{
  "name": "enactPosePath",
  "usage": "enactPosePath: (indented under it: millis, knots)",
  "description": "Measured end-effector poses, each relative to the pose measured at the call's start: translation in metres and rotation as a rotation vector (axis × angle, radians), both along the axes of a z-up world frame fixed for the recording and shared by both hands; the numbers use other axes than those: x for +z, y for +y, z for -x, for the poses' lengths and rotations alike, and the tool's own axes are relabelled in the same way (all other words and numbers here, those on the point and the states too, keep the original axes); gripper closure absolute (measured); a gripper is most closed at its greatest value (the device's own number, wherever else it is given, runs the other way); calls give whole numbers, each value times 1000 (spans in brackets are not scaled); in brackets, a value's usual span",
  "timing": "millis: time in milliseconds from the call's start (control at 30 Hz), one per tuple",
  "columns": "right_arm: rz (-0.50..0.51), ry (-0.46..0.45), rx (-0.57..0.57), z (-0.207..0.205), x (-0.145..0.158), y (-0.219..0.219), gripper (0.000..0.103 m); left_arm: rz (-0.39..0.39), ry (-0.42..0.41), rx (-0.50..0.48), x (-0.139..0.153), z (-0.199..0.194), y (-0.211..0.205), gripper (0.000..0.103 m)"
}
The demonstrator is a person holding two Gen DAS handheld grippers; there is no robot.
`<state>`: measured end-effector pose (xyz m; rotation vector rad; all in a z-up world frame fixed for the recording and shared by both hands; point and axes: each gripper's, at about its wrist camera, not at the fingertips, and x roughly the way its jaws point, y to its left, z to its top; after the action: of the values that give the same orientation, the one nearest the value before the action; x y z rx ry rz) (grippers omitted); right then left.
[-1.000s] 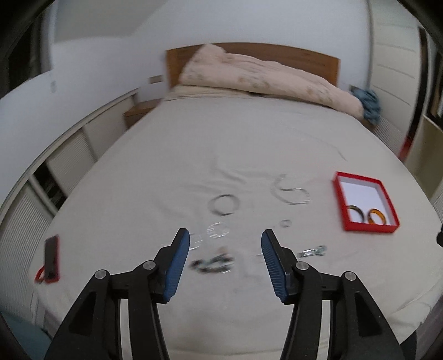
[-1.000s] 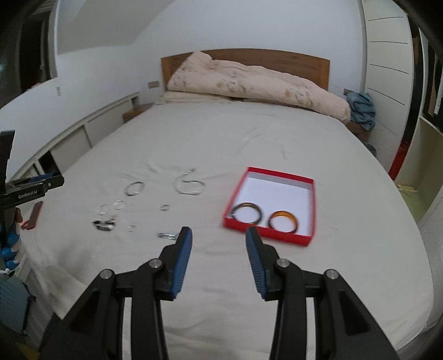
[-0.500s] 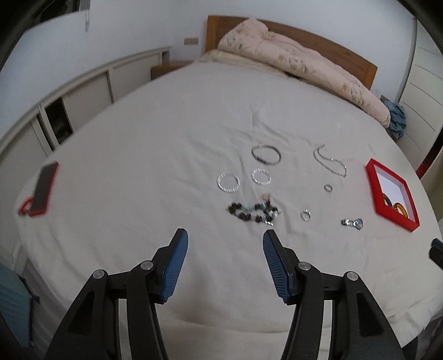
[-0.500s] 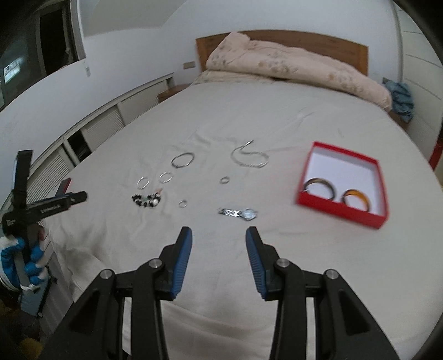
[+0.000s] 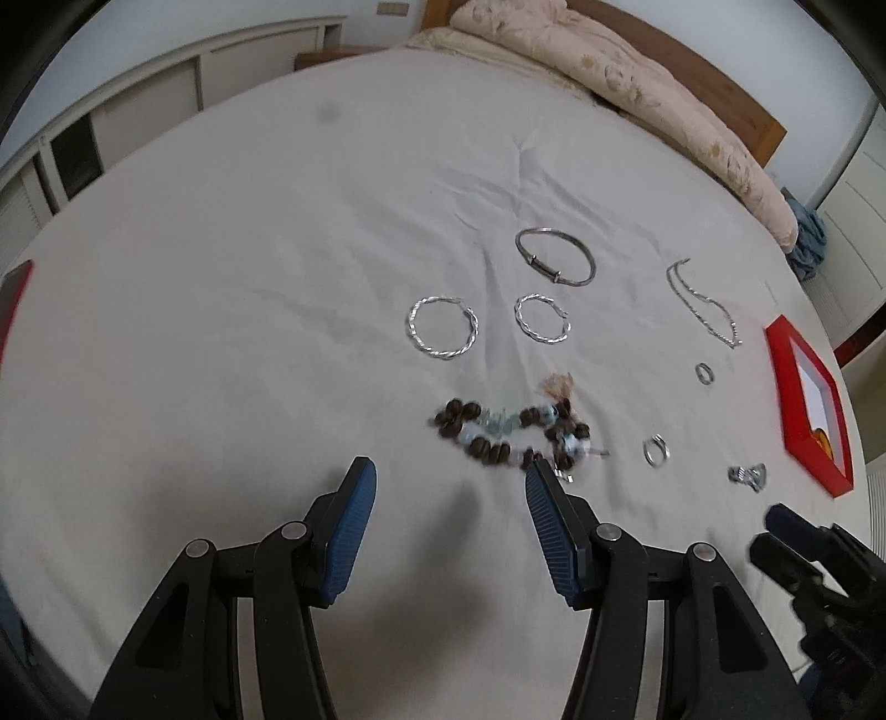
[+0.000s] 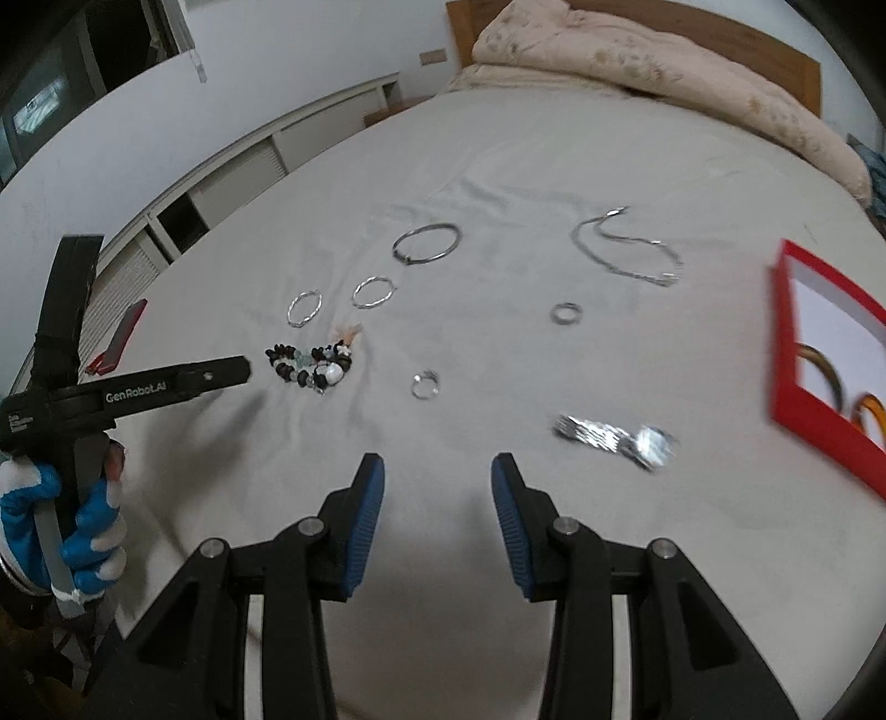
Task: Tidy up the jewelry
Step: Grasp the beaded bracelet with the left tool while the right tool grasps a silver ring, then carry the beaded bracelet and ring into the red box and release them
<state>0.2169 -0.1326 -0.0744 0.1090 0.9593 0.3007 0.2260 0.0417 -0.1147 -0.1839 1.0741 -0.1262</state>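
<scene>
Left gripper: black frame, blue ribbed fingers. Right gripper: same black and blue. Bed sheet plain pale grey-white. Just beyond left fingers, beaded bracelet: dark brown with pale blue beads. Twisted hoops beyond it, silver. Right of right fingers, box red, white inside; watch silver. Quilt beige, faint floral print. Glove blue and white.

Home bedroom, wide bed in pale sheet, wooden headboard, rumpled duvet, built-in cupboards
</scene>
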Motion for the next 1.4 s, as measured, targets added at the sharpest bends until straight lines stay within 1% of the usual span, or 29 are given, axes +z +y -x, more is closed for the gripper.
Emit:
enactPosePath:
  millis: [133,200,267,333,367,400,433,467,500,533,600,633,667,800,967,1200,1400]
  knots:
    - [6,11,31,-27,-16,16,64,8,35,-5,-17,-17,-6,48]
    - [13,16,39,-38,-24,22,64,-1,34,-15,-22,-22,-10,49]
    - [19,23,45,-49,-31,27,65,-14,25,-32,-23,-25,-14,53]
    - [32,29,50,-56,-37,30,65,-29,21,-42,-25,-28,-15,63]
    - [40,30,54,-59,-41,32,65,-38,15,-46,-25,-29,-14,66]
    - [48,30,55,-61,-42,34,65,-52,7,-50,-26,-31,-13,73]
    - [59,29,57,-63,-45,36,65,-62,1,-52,-26,-30,-12,81]
    - [68,28,58,-64,-47,37,66,-71,-5,-53,-26,-30,-10,84]
    - [79,25,60,-65,-48,39,67,-72,-8,-54,-27,-30,-9,90]
    - [98,20,63,-67,-49,42,69,-71,-9,-55,-27,-29,-7,93]
    - [128,12,72,-68,-52,46,76,-65,-7,-58,-25,-29,-5,94]
    - [130,14,70,-69,-52,46,83,-66,-4,-57,-24,-28,-5,94]
    - [127,19,67,-69,-52,46,85,-70,-4,-58,-22,-26,-5,94]
    - [104,45,56,-71,-50,43,86,-64,1,-62,-14,-21,-5,95]
    - [75,52,38,-59,-37,41,86,-69,-33,-62,8,-5,-3,95]
    - [33,3,15,-18,-1,29,86,-71,-99,-71,47,22,-11,95]
    - [12,-54,-23,21,27,1,86,-75,-141,-108,75,38,-44,95]
